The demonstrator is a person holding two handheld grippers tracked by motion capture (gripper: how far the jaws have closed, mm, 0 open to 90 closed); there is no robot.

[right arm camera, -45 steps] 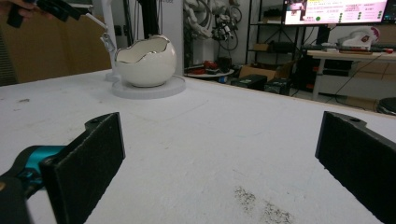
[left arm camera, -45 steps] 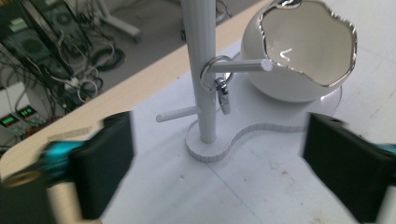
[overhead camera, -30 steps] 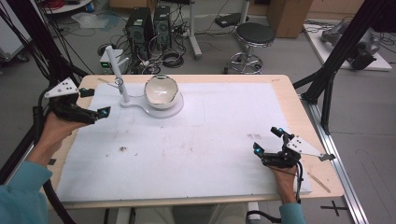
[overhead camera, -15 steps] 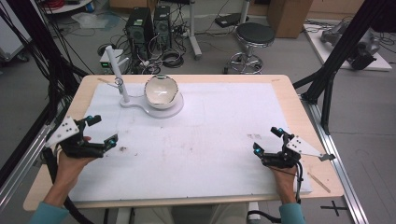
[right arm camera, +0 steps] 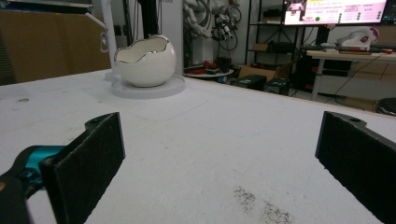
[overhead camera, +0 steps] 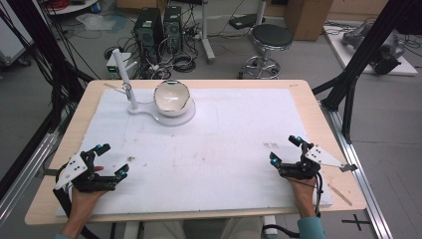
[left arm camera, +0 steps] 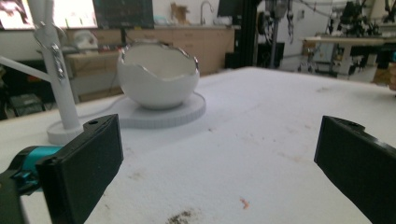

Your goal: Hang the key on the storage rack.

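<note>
Two grippers sit low at the near edge of the table, both empty and both with jaws spread wide. Left gripper (overhead camera: 107,168) rests at the near-left corner of the white mat (overhead camera: 234,144), right gripper (overhead camera: 285,151) at the near-right — well apart from each other and from anything to grab.

Nearest candidate for work is the white bowl (overhead camera: 172,98), shaped like a cracked eggshell, far up the mat toward the back-left. It sits upright on a round white base (overhead camera: 169,117), with a thin white post (overhead camera: 126,79) rising just beside it from the same base.

What could go wrong? That bowl looks glossy and rounded, with a jagged, metallic-looking rim — in the left gripper view (left arm camera: 157,77) the broken edge is plain to see. Flat pads closing on a curved, slick wall may slip off, and a pinch on the thin rim might chip it. A careless reach from the left could also clip the post, which stands between that gripper and the bowl's near-left flank, and tip or drag the whole base. From the right gripper view (right arm camera: 145,61) the approach looks clearer, though the reach is long and the mat is dotted with dark specks and smudges.
</note>
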